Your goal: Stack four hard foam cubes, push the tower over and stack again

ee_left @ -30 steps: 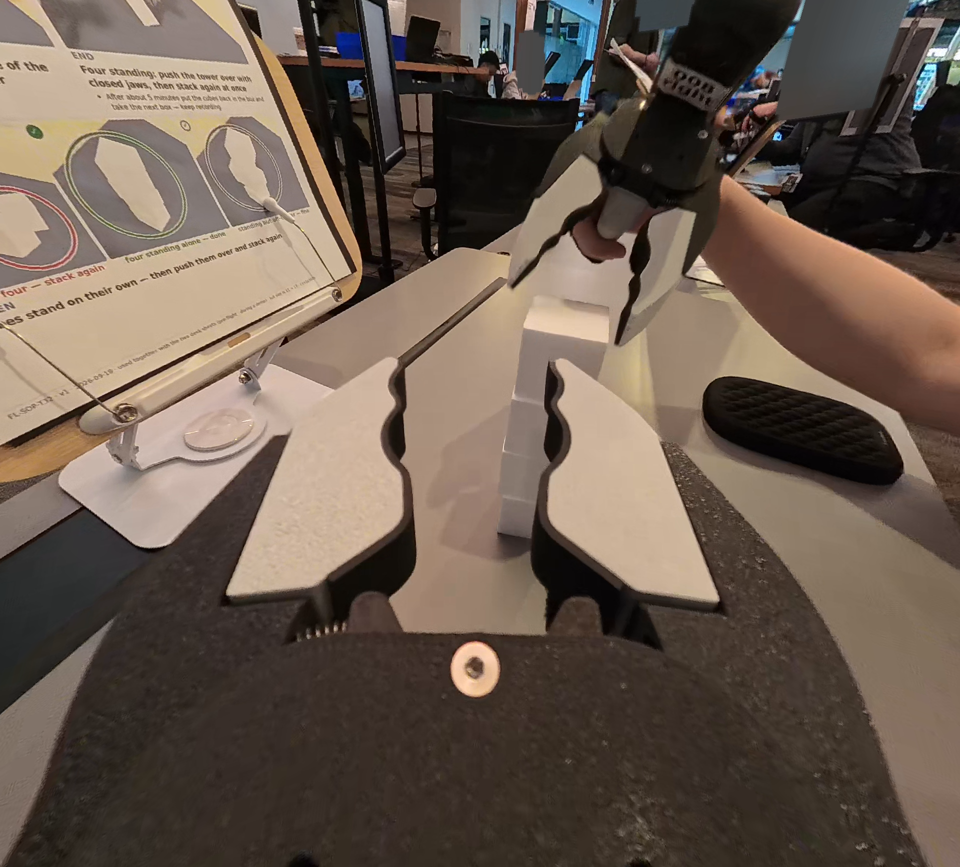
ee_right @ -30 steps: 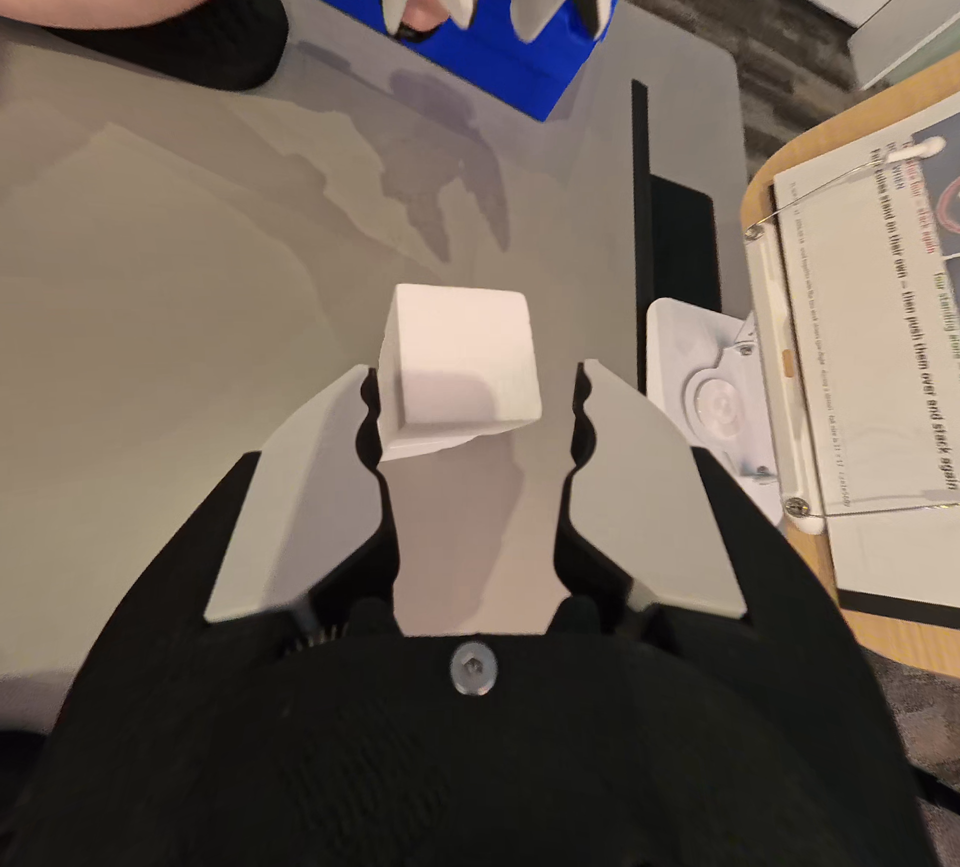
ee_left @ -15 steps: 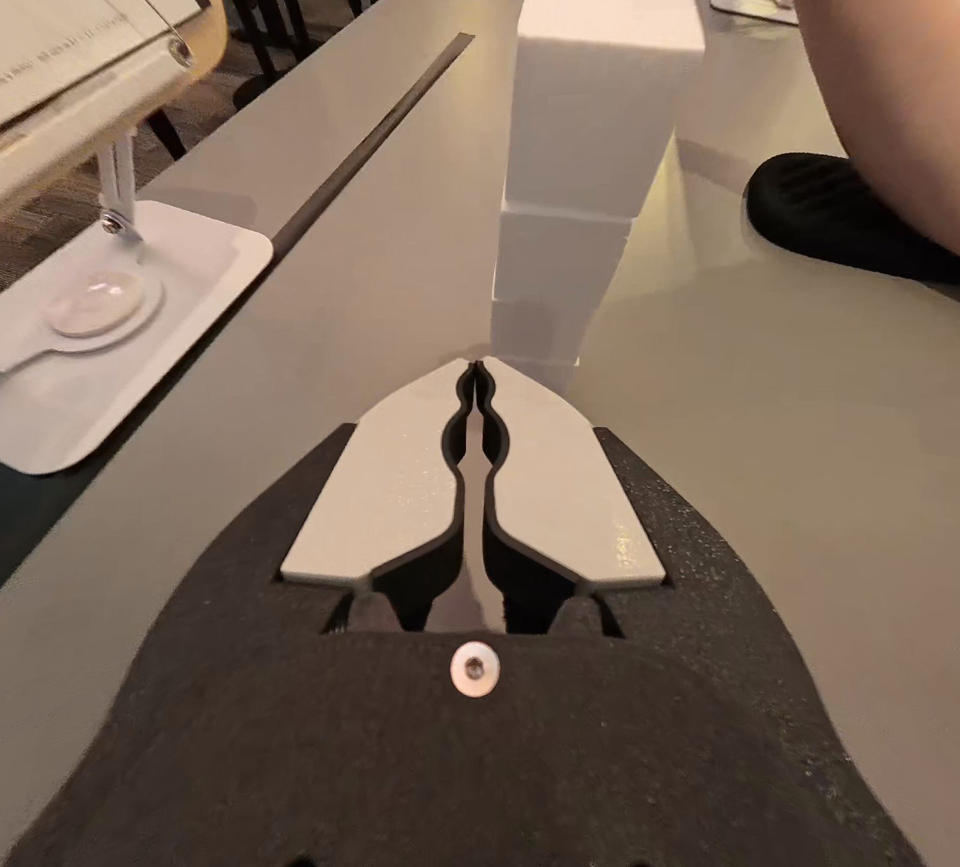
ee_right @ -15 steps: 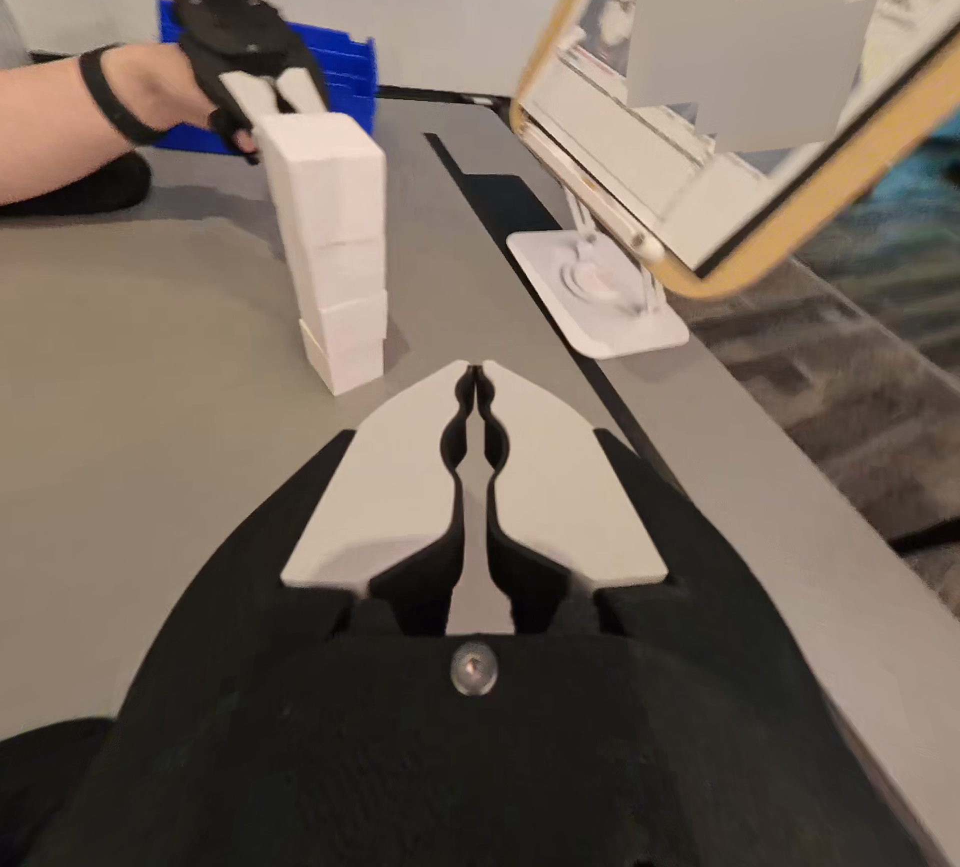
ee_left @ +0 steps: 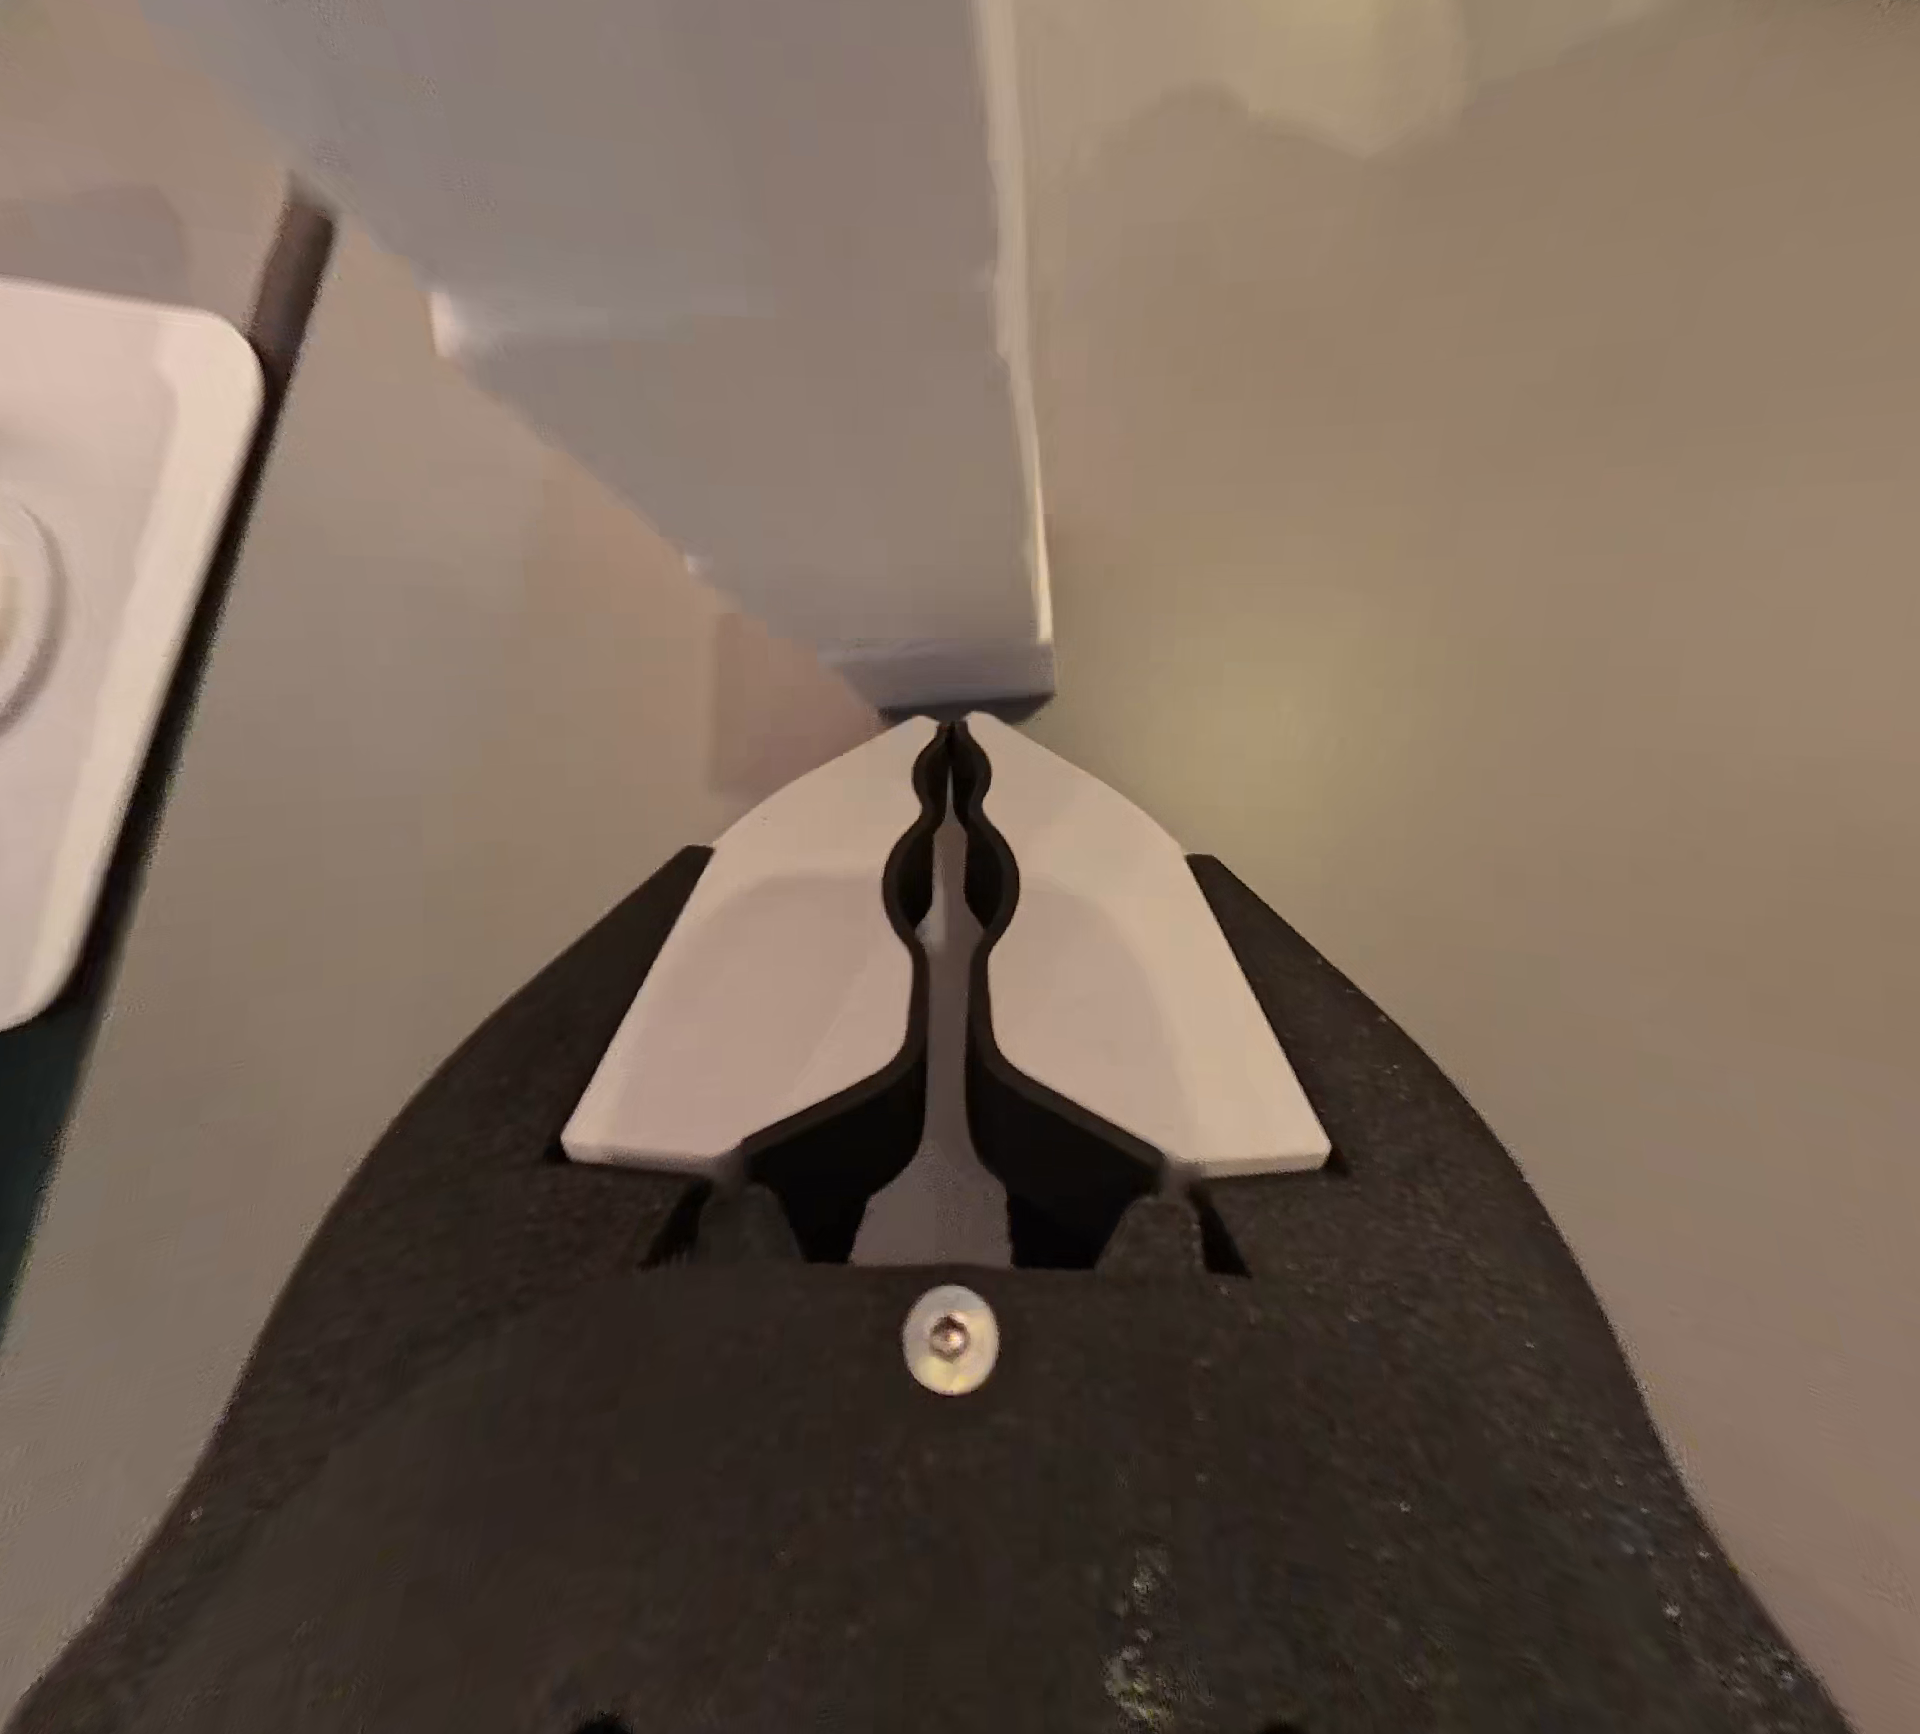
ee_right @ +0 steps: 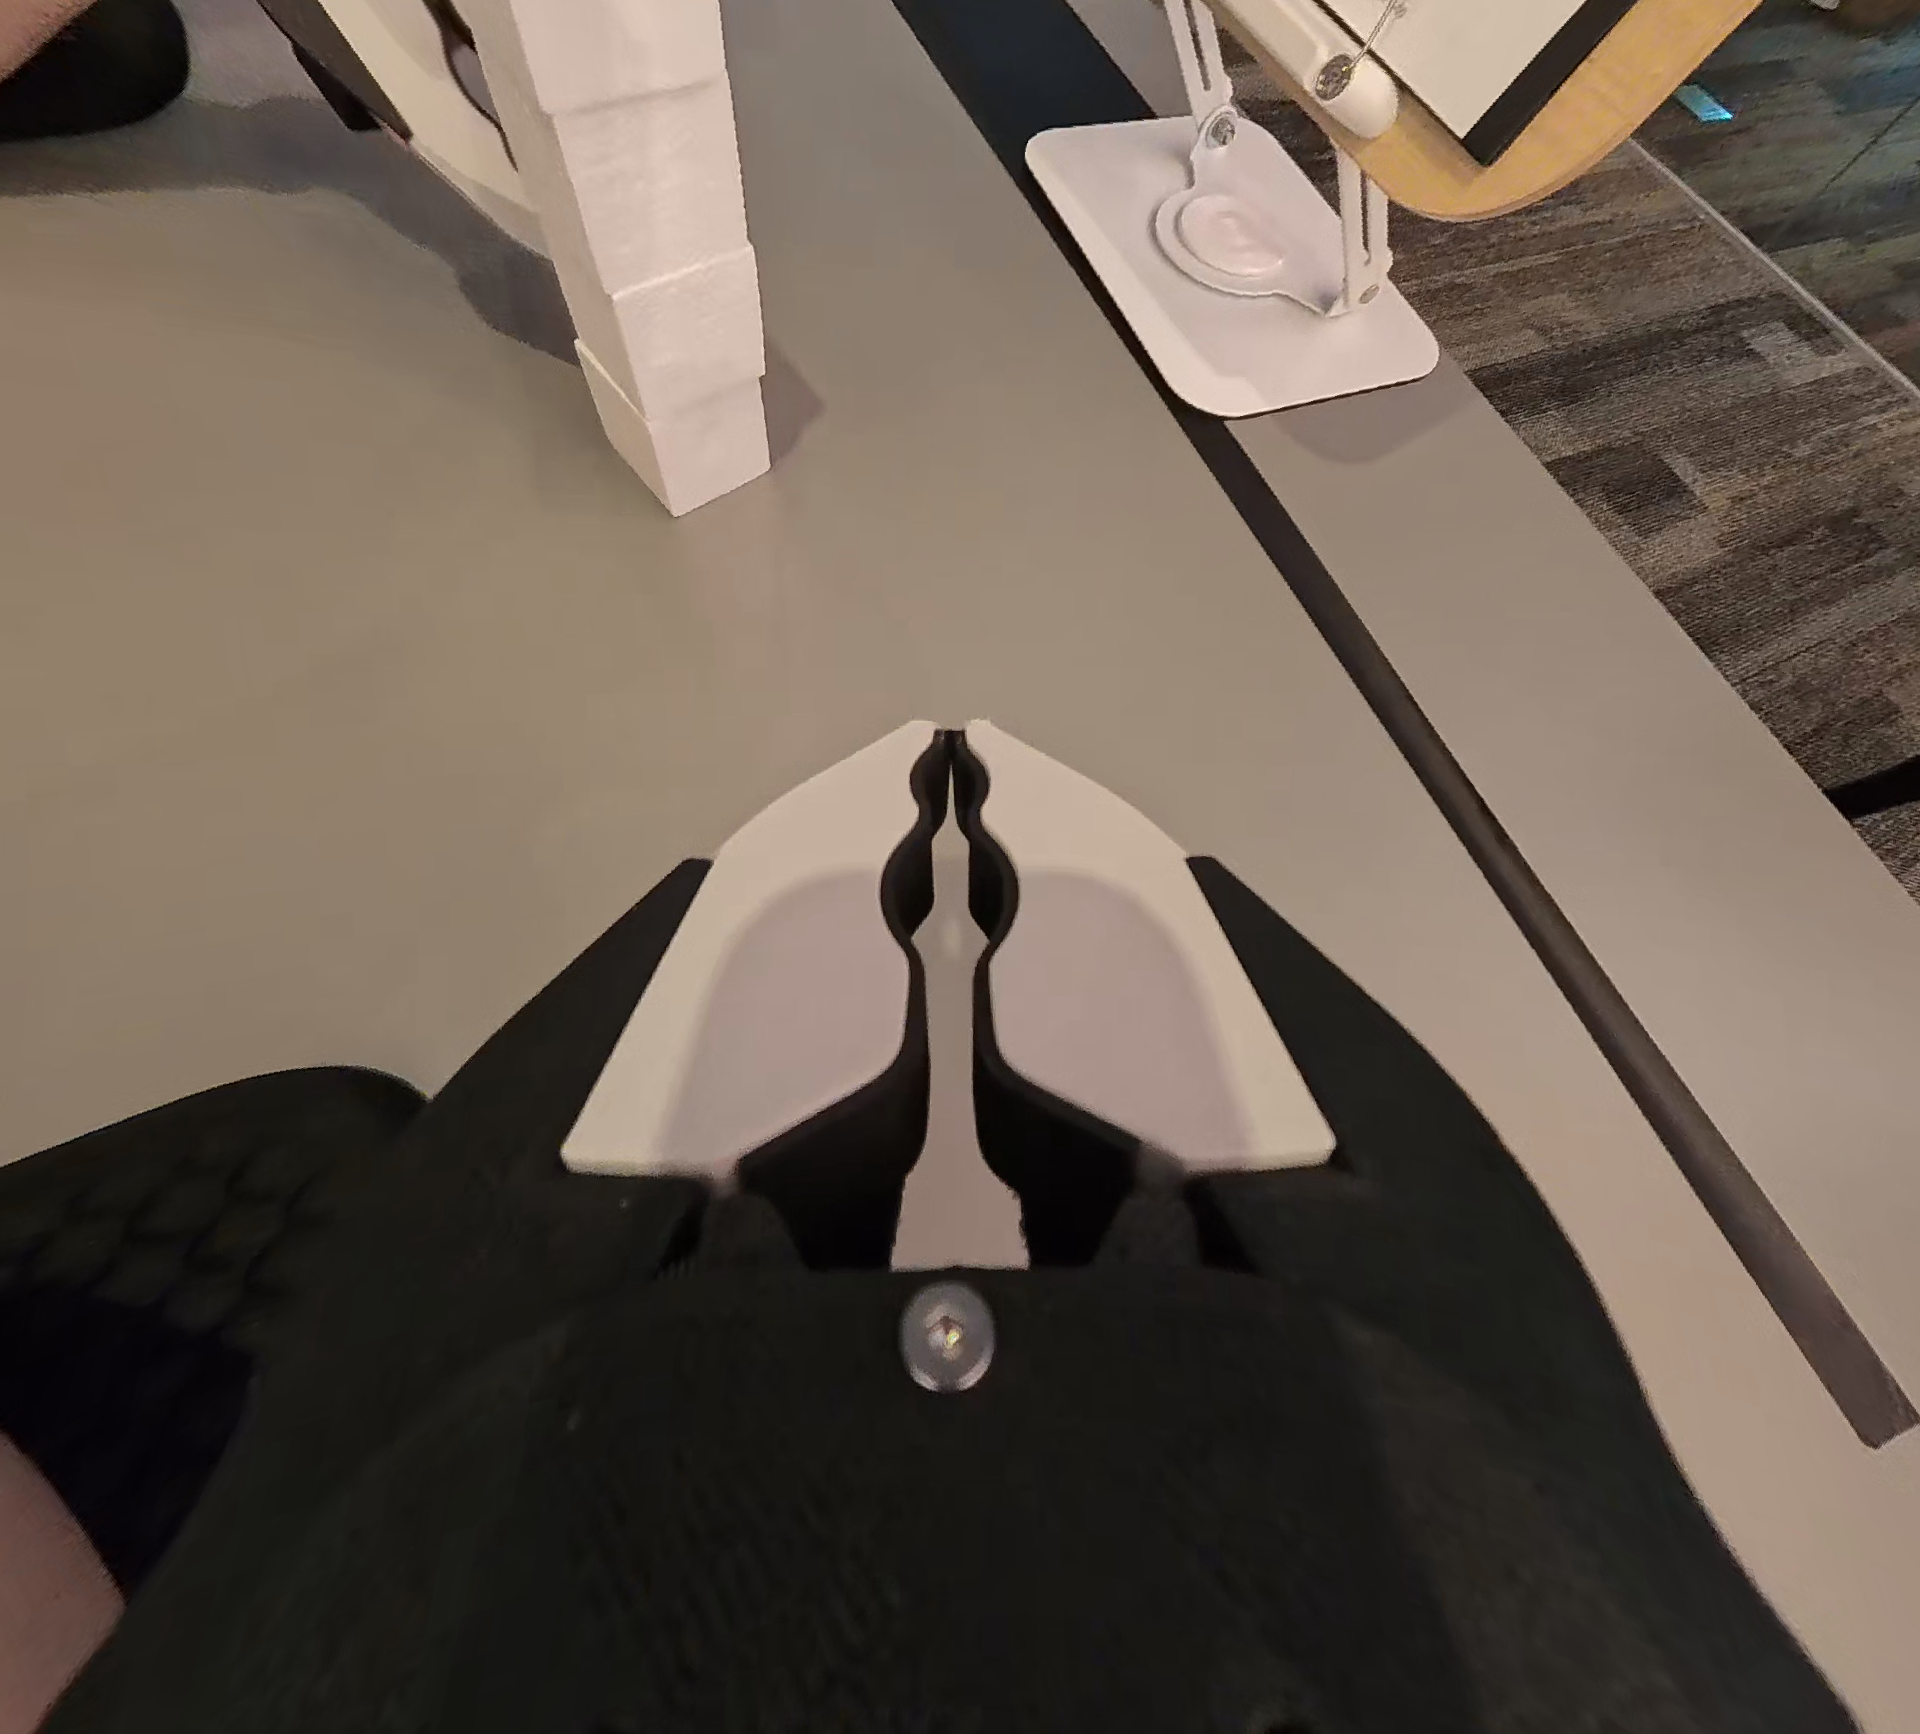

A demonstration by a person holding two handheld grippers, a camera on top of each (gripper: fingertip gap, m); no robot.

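Since half a second ago we bring the left gripper (ee_left: 951,726) right up to the tower of 4 foam cubes (ee_right: 634,126), fingers closed on nothing, tips at its side. Stacking looks done; toppling and restacking remain. Only the right wrist view shows the tower standing on the surface (ee_right: 520,697); the right gripper (ee_right: 951,734), closed and empty, waits well back.

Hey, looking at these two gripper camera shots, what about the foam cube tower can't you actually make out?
- Tower top: cut off by the upper edge of the right wrist view.
- Seams between cubes: lost to blur and closeness in the left wrist view, where the tower fills the frame.
- Contact: the left gripper is partly hidden behind the tower in the right wrist view; in its own view, touch with the tower cannot be settled.
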